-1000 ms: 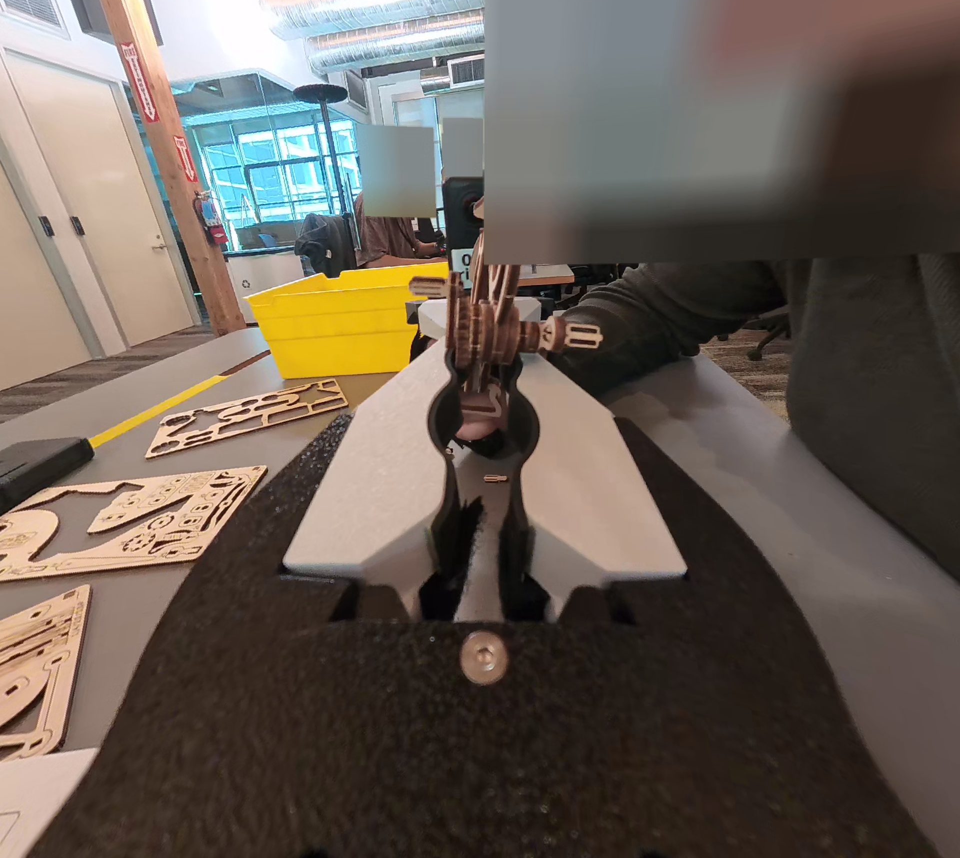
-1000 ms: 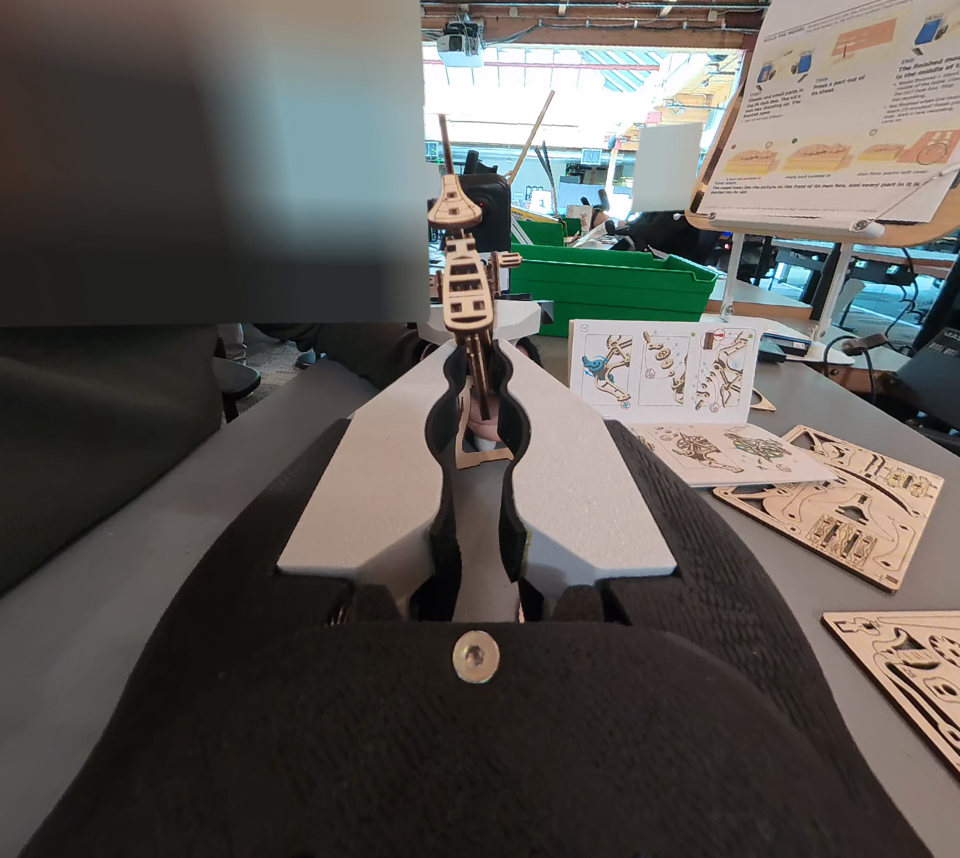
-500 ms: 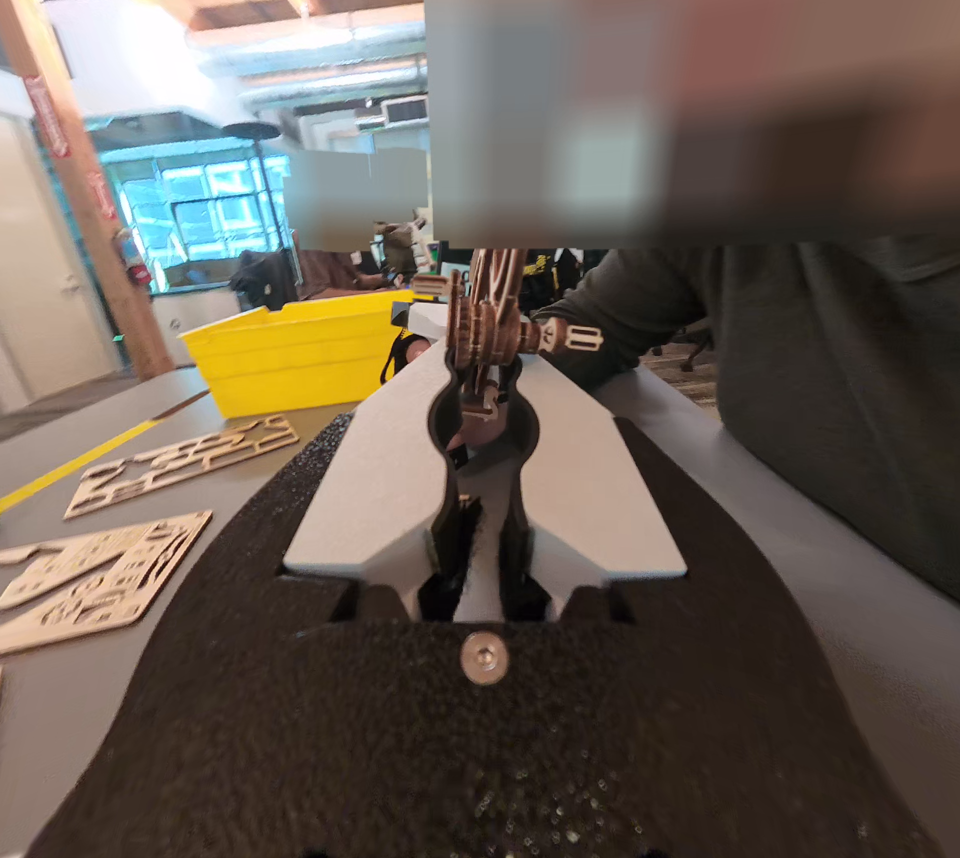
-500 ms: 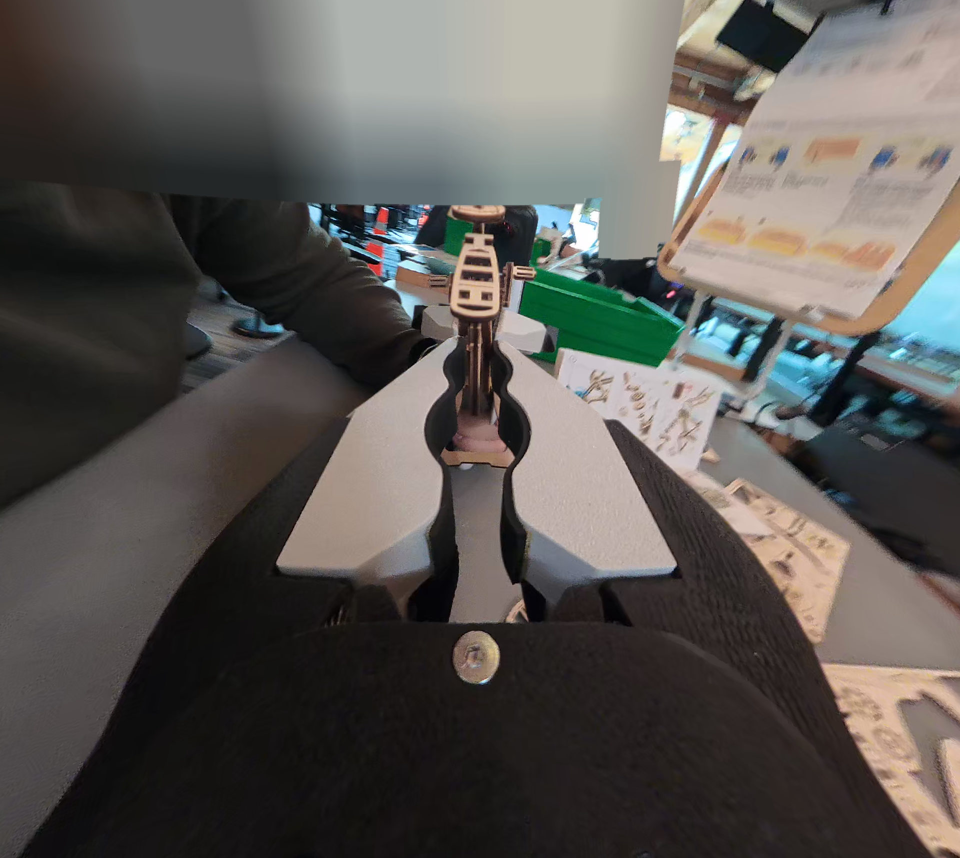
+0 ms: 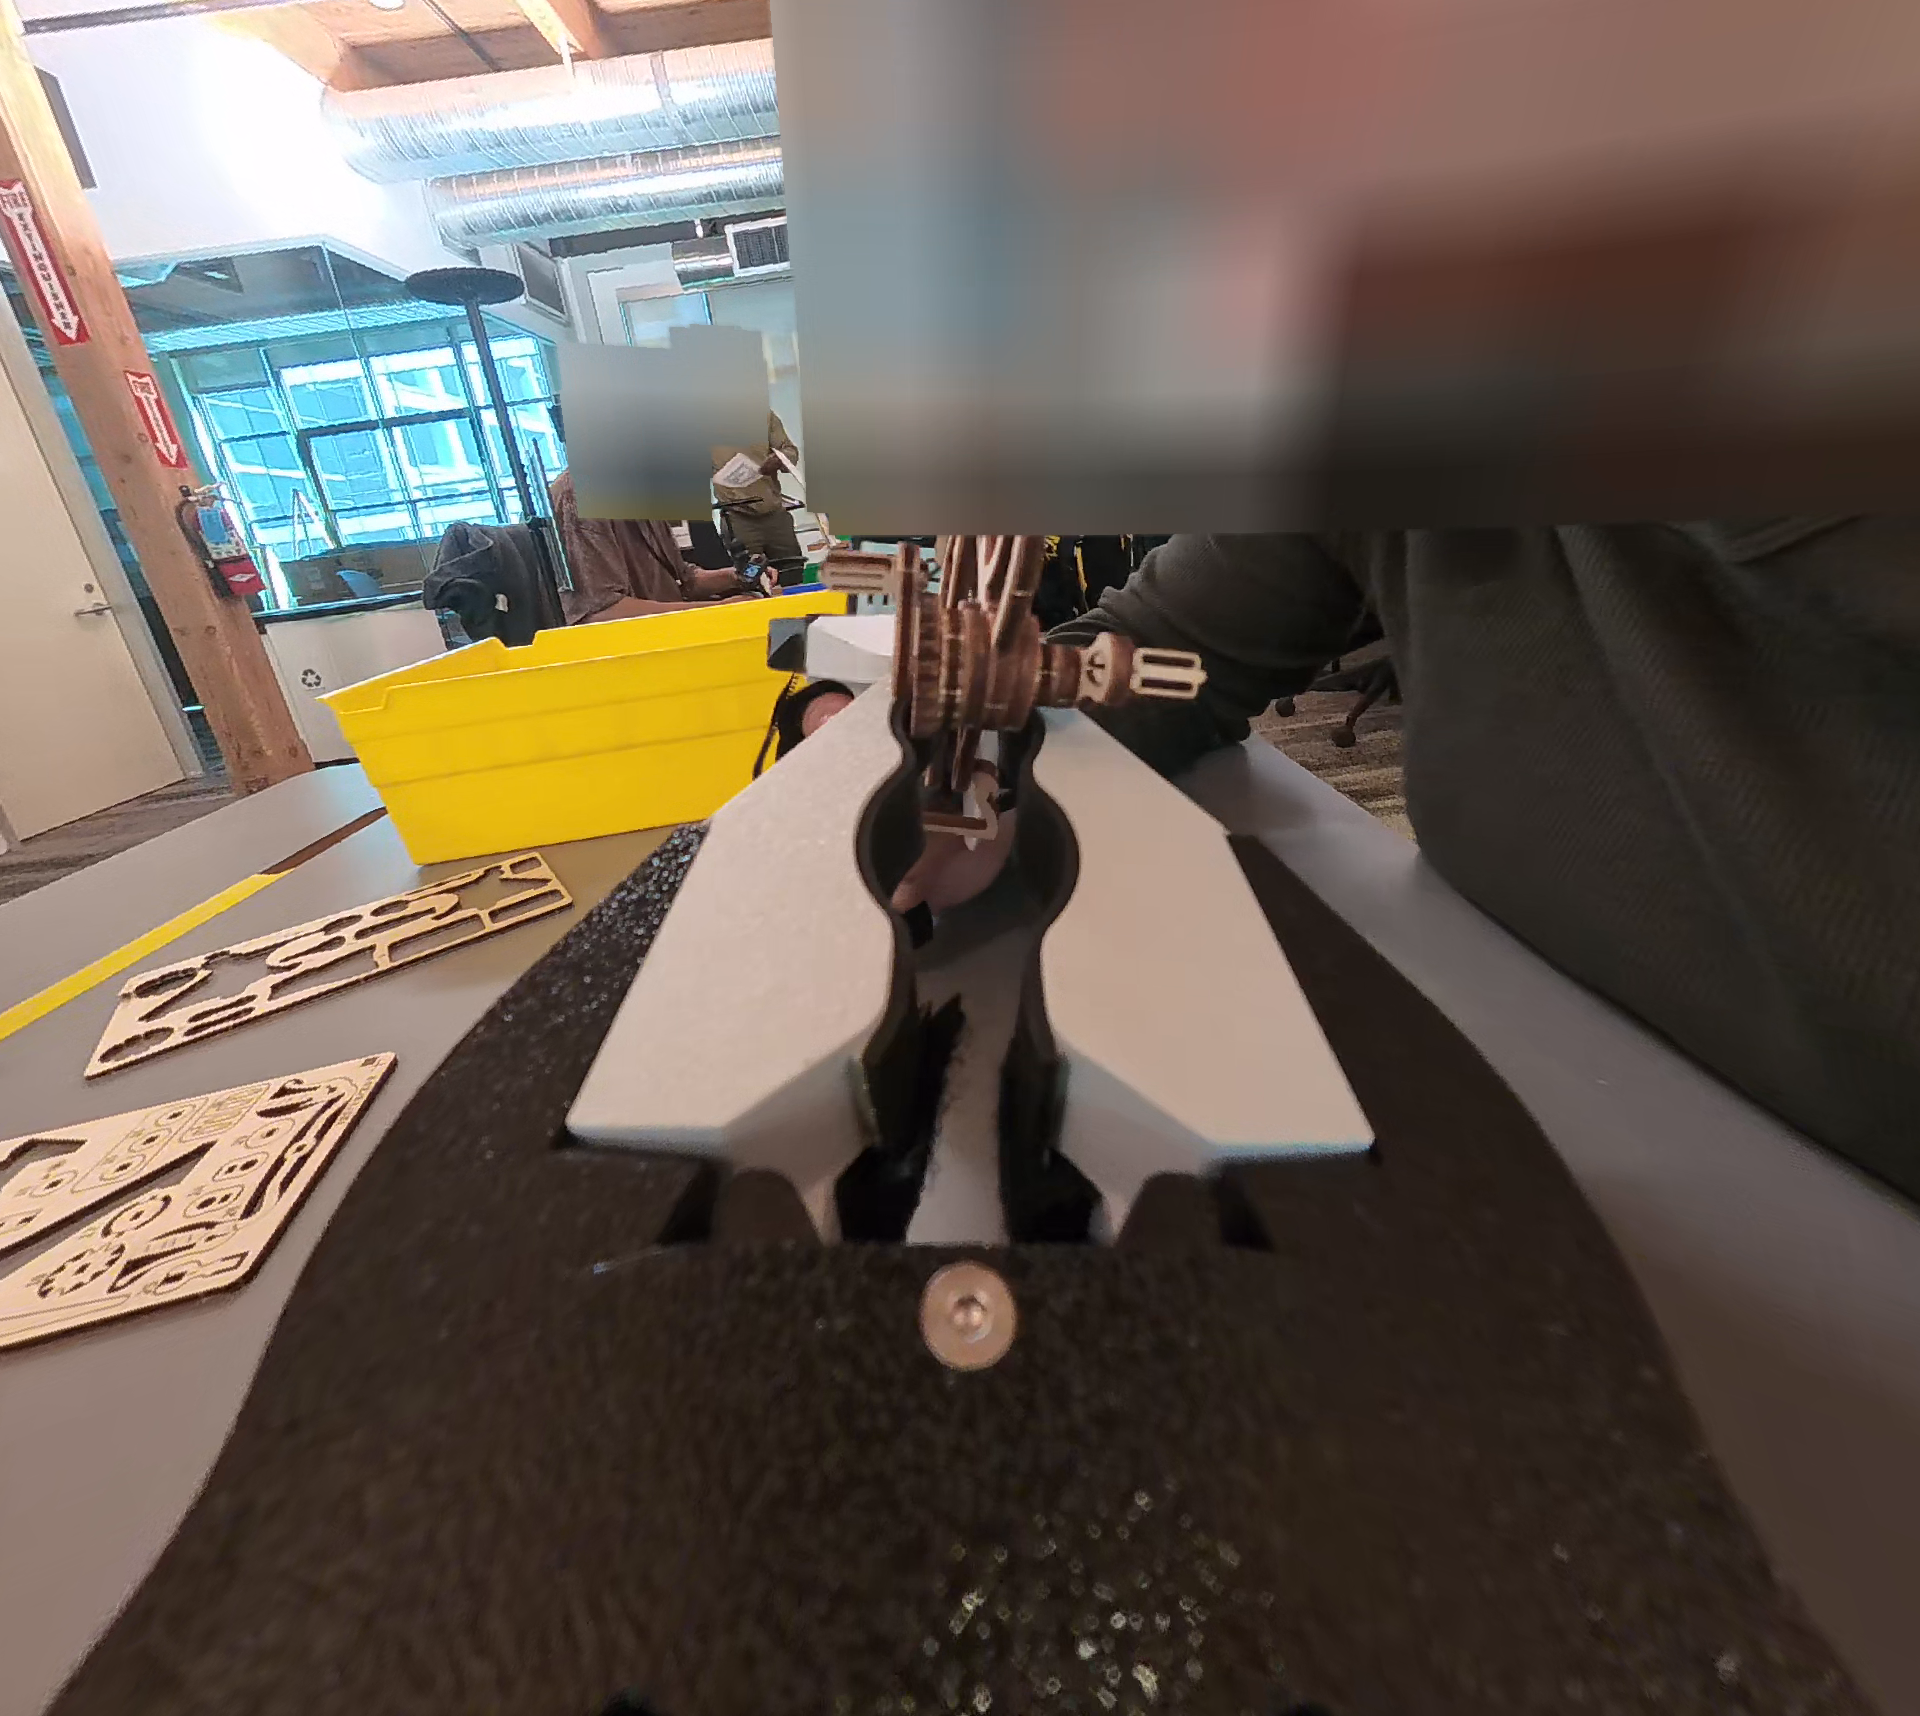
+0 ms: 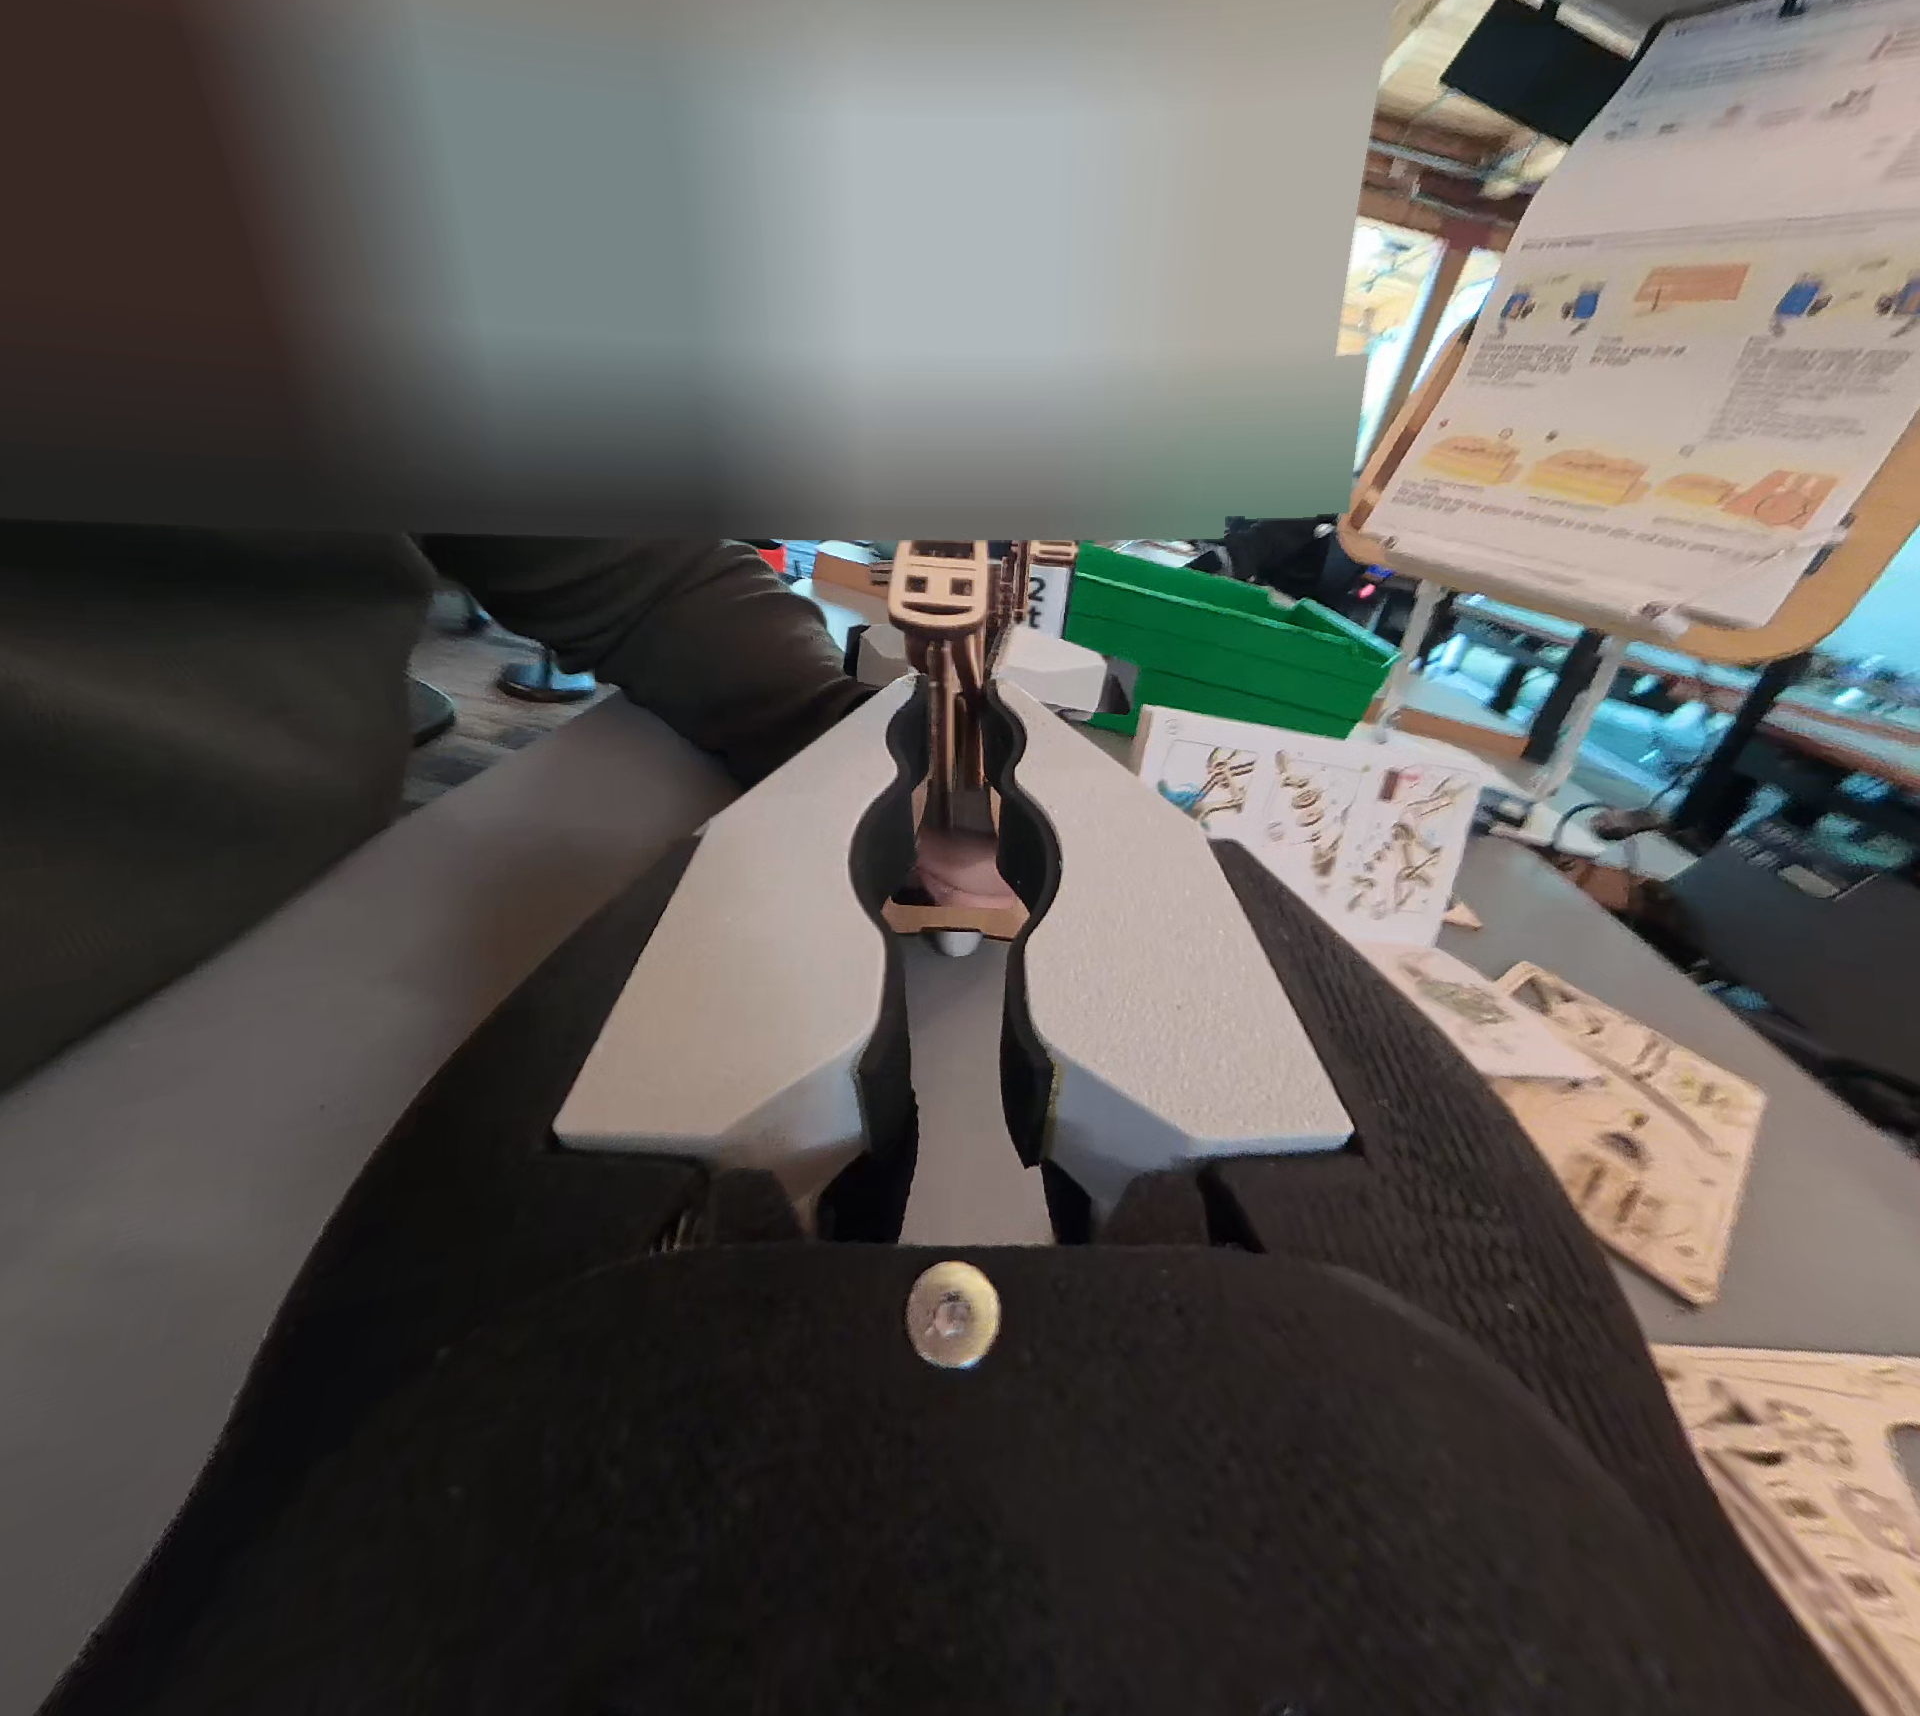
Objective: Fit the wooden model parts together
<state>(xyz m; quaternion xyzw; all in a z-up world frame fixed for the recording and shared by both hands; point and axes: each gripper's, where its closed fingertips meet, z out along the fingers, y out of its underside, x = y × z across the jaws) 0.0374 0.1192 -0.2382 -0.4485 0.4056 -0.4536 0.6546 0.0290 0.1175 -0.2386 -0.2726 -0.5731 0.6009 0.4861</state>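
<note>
Above the grey counter (image 5: pixel 1558 991), strewn with part-emptied wooden sheets (image 5: pixel 332 960), the left gripper (image 5: pixel 961 736) and right gripper (image 6: pixel 954 710) both pinch the partly built wooden model (image 5: pixel 977 658), so assembly looks well underway yet unfinished.

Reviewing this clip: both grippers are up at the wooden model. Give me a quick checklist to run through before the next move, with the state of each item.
1. Left gripper shut on the wooden model: ok.
2. Right gripper shut on the same model: ok.
3. Parts fully seated at the joint: cannot tell, the fingers hide it.
4. Side peg clear of the fingers: ok.
5. Instruction sheet in view for reference: ok.
6. Spare part sheets lying flat, clear of the grippers: ok.
</note>
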